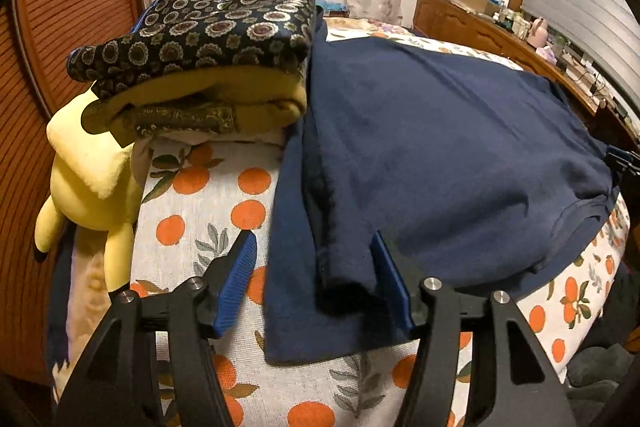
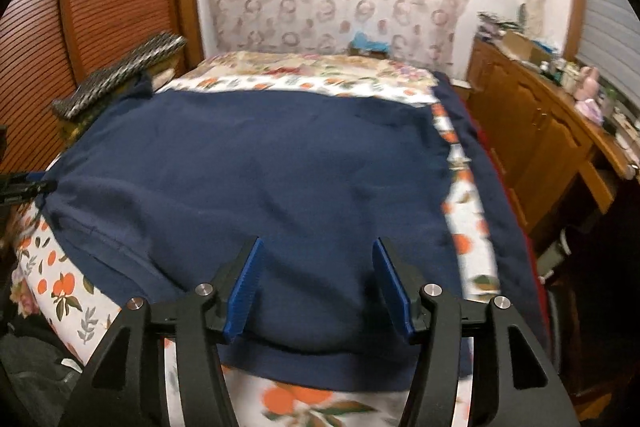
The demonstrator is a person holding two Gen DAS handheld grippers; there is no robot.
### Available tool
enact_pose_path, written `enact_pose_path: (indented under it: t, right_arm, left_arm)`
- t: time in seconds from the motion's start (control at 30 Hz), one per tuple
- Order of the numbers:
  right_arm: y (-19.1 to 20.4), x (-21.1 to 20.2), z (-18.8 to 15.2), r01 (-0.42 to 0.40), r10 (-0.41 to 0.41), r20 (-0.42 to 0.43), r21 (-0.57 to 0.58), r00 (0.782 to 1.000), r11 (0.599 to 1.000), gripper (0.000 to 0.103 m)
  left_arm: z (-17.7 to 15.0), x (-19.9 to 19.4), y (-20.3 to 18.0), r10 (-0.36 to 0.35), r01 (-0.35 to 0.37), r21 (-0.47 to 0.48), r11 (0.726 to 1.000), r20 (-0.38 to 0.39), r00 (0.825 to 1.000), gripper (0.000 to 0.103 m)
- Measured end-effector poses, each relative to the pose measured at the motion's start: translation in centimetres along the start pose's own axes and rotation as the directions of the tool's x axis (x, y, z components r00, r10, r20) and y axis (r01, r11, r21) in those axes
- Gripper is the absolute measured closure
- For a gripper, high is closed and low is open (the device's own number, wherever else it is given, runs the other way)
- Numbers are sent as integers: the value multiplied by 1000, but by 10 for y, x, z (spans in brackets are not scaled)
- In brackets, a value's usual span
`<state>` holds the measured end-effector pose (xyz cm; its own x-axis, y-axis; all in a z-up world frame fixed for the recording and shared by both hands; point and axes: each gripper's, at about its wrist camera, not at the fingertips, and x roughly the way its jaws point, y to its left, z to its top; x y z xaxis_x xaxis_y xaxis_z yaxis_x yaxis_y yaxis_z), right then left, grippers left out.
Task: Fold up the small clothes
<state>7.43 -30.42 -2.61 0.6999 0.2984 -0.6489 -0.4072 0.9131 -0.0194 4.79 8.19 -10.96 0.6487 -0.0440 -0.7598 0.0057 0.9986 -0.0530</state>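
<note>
Bed (image 1: 224,187): navy shirt (image 1: 440,147) spread flat, one side strip already turned in. Folding barely begun. Folded pile (image 1: 200,75) beside shirt. Left gripper (image 1: 314,277) wide over near hem, holding nothing. Right gripper (image 2: 316,283) wide over near edge, empty.

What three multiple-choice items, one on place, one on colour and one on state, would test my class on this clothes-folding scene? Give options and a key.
1. Where does the folded pile lie relative to the navy garment in the left wrist view?
A. Left of it
B. On top of its middle
C. Right of it

2. What colour is the fruit print on the bedsheet?
A. Purple
B. Orange
C. Black

3. How does the right gripper stand?
A. Clamped on the plush toy
B. Shut on nothing
C. Open over the garment

Key: 1 A, the pile sits at the garment's left edge. 2 B, orange rounds show. 3 C, its pads stand apart.
</note>
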Motion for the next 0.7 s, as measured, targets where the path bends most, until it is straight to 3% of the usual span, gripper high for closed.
enact_pose_path:
  t: [0.17, 0.37, 0.7]
  right_arm:
    - [21, 33, 1, -53, 52, -42, -19, 998, 998, 45]
    - [31, 53, 5, -44, 40, -71, -47, 997, 998, 44]
    - [35, 48, 5, -24, 23, -63, -20, 998, 1000, 37]
  left_arm:
    - [-1, 1, 0, 5, -5, 1, 1000, 6, 1000, 42]
    - [-1, 2, 0, 4, -4, 1, 1000, 17, 1000, 42]
    - [-4, 0, 2, 3, -3, -3, 1000, 30, 1000, 42]
